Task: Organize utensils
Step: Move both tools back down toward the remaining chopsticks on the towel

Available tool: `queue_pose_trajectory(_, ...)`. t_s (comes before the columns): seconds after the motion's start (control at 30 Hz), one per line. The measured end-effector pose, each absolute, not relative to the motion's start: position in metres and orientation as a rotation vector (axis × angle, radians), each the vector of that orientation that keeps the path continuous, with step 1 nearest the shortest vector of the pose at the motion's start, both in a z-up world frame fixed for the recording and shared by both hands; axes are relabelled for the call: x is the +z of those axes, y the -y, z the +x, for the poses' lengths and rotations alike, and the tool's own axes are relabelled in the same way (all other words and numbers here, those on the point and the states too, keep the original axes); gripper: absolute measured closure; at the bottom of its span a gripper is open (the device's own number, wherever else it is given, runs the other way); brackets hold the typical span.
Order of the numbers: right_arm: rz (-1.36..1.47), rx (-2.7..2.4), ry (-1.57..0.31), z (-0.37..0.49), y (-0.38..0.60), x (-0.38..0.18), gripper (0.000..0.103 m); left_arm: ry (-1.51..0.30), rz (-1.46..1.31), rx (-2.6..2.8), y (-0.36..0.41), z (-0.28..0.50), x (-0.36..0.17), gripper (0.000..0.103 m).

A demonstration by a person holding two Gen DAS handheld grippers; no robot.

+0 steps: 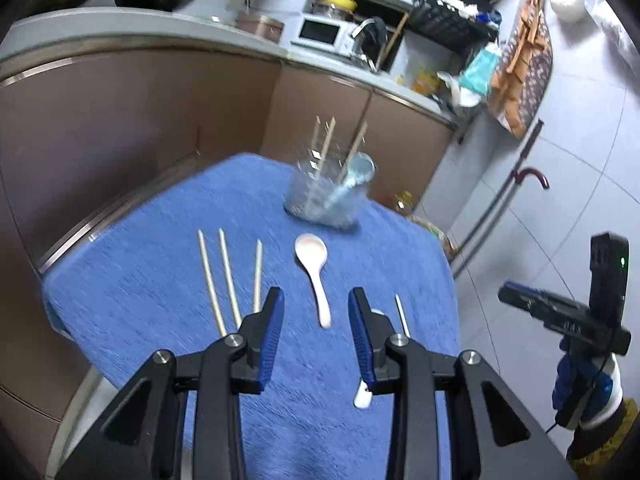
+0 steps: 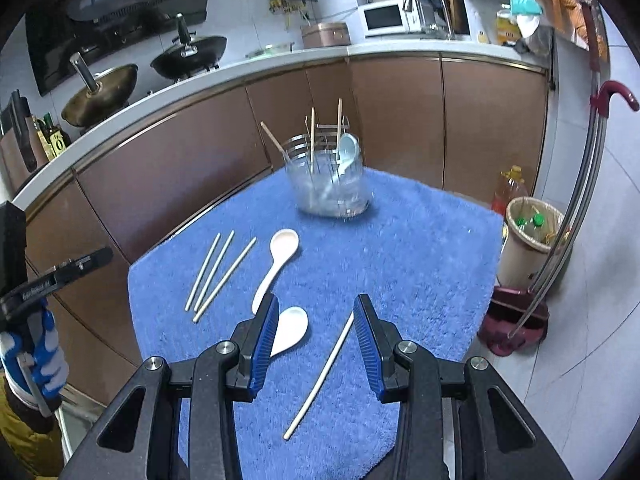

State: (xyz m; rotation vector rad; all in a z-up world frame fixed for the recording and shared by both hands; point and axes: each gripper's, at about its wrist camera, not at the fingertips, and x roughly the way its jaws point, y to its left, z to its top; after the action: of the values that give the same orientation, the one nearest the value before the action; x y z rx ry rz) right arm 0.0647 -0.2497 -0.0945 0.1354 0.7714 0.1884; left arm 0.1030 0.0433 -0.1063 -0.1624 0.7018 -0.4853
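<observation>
**Utensil holder part-filled, loose pieces on the blue towel**

At the far end of the tabletop (image 2: pixel 440 240), which is covered by a blue towel (image 2: pixel 400 264), stands a clear utensil holder (image 2: pixel 330 184) with a wire rack on top. Inside it lean 3 chopsticks (image 2: pixel 312 136) and 1 pale blue spoon (image 2: pixel 346 152), bowl up.

Loose on the towel, nearer to me, lie 3 more chopsticks (image 2: pixel 218 274) side by side, and just right of them a white spoon (image 2: pixel 278 258). A second white spoon (image 2: pixel 290 330) lies closer in, partly hidden behind the left finger of the right hand-held gripper (image 2: pixel 316 340). A single chopstick (image 2: pixel 320 376) runs diagonally between that gripper's fingers, which are spread wide and grip nothing.

The left hand-held gripper (image 1: pixel 316 328) hangs above the near towel, fingers likewise spread and empty; the first white spoon (image 1: pixel 316 272) shows between them.

Behind the tabletop runs a brown cabinet front (image 2: pixel 400 120) under a counter with 2 woks (image 2: pixel 188 54) and a microwave (image 2: pixel 382 18). A waste bin (image 2: pixel 528 236) sits on the floor to the right.
</observation>
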Motion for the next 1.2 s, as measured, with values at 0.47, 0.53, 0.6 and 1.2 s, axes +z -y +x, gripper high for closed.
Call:
queue_pose_trajectory(0.47,0.175,0.192,-0.969,0.109,0.262,-0.153,0.069,-0.911,-0.129,-0.471,-0.030,0.167,-0.155,0.071)
queue_pose_trajectory(0.53,0.194,0.193,-1.021,0.123,0.264,-0.169,0.071,-0.950,-0.117,-0.473,-0.025,0.185,-0.162,0.071)
queue_pose_trajectory(0.6,0.210,0.186,-1.068,0.136,0.267,-0.184,0.073,-0.980,-0.107,-0.476,-0.020,0.200,-0.168,0.071)
queue_pose_trajectory(1.2,0.163,0.109,-1.271,0.207,0.266,-0.232,0.080,-1.209,0.002,-0.365,0.019,0.310,-0.218,0.072)
